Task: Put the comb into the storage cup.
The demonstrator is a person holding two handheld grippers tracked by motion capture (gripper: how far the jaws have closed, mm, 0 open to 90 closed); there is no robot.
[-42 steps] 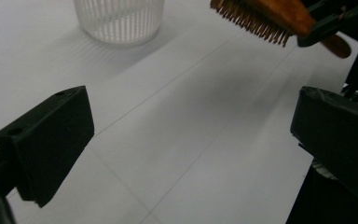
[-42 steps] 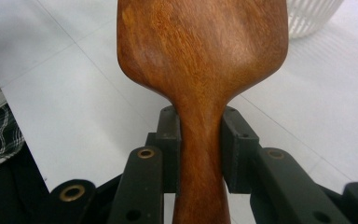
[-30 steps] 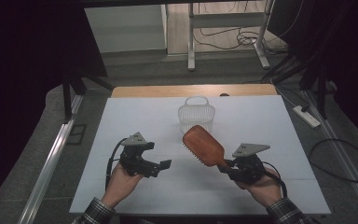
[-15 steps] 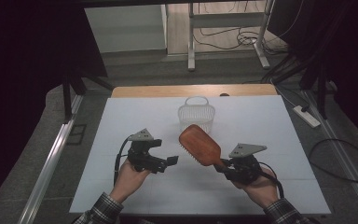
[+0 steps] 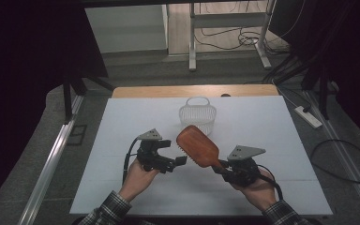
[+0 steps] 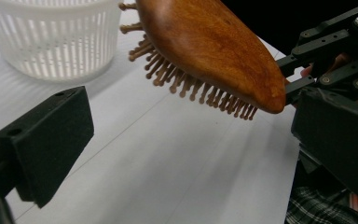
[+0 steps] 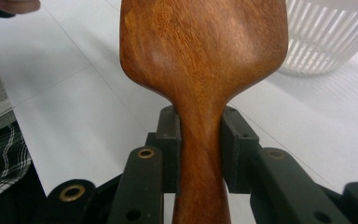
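Work in hand: moving a wooden hairbrush (image 5: 198, 146), most likely toward the white basket (image 5: 197, 114) at the far middle of the counter (image 5: 122, 126).
Right tool (image 5: 219, 166): clamped on the brush handle; in the right gripper view the two black pads press the narrow neck from both sides, so the grip looks firm.
Left tool (image 5: 180, 161): jaws spread wide and holding nothing; in the left gripper view one pad (image 6: 46, 142) sits near left, the other near right, with bare counter between them and the brush head above and beyond.
Brush position: lifted off the counter, head tilted up toward the far left, bristles facing down and toward the left tool, between the two tools and just on the near side of the basket.
Basket: upright, handle up, nothing visible inside it, apart from the brush.
Done: the brush is picked up and carried clear of the counter.
Left: judging by the layout, either a handover to the open left tool or a direct drop into the basket; neither is made yet.
Risk: the long head could swing in a handle-only grip.
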